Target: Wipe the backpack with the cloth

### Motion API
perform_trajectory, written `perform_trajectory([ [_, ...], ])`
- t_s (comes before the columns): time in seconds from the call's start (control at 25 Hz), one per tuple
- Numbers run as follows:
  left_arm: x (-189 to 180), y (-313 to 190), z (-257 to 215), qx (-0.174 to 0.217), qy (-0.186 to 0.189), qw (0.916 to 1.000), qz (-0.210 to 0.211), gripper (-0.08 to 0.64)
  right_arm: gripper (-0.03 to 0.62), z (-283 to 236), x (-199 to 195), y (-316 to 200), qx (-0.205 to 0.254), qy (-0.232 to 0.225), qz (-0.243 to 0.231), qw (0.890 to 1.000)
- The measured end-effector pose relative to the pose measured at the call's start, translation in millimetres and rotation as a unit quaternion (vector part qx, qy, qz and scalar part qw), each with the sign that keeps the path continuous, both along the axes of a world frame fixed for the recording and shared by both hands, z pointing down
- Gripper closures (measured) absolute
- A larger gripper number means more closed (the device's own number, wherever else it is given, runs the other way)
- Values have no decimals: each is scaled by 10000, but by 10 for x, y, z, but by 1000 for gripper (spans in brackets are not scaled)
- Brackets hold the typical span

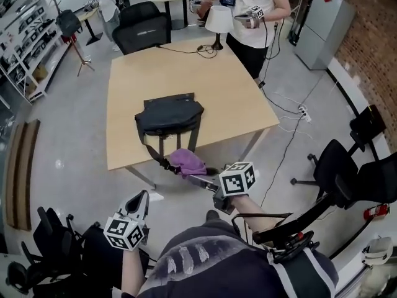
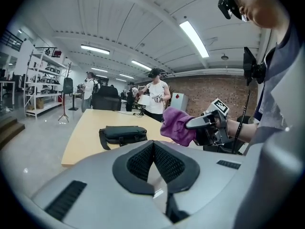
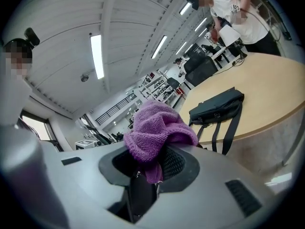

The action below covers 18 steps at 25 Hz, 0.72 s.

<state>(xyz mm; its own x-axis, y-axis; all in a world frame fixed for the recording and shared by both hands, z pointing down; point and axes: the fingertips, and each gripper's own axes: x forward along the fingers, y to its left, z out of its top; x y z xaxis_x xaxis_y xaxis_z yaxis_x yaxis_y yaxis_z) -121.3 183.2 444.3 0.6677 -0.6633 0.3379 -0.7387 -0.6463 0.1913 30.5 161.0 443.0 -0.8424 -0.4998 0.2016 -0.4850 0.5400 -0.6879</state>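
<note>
One backpack (image 1: 169, 113), one cloth (image 1: 188, 162) (purple)

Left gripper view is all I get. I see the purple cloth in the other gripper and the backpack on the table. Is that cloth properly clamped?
Observer: Yes, the right gripper has its jaws shut on the cloth, most of it bunched above them.
Operator: Anything dangling off the backpack?
Observer: Its straps hang over the table's near edge.
Operator: Cloth over the table yet?
Observer: No, the head view shows it just off that near edge, by the strap ends.
</note>
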Motion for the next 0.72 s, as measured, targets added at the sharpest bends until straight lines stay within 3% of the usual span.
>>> perform_trajectory([
  [0.28,-491,433,38,-1,457,9989,43,554,494,42,-529,416,-192,175,10,9997],
  [0.56,-416,909,138,-45,703,9956,610,554,492,13,-715,957,-71,328,39,9994],
  [0.72,-209,1093,79,8,765,9922,987,554,494,-80,-626,1300,-39,185,200,9996],
])
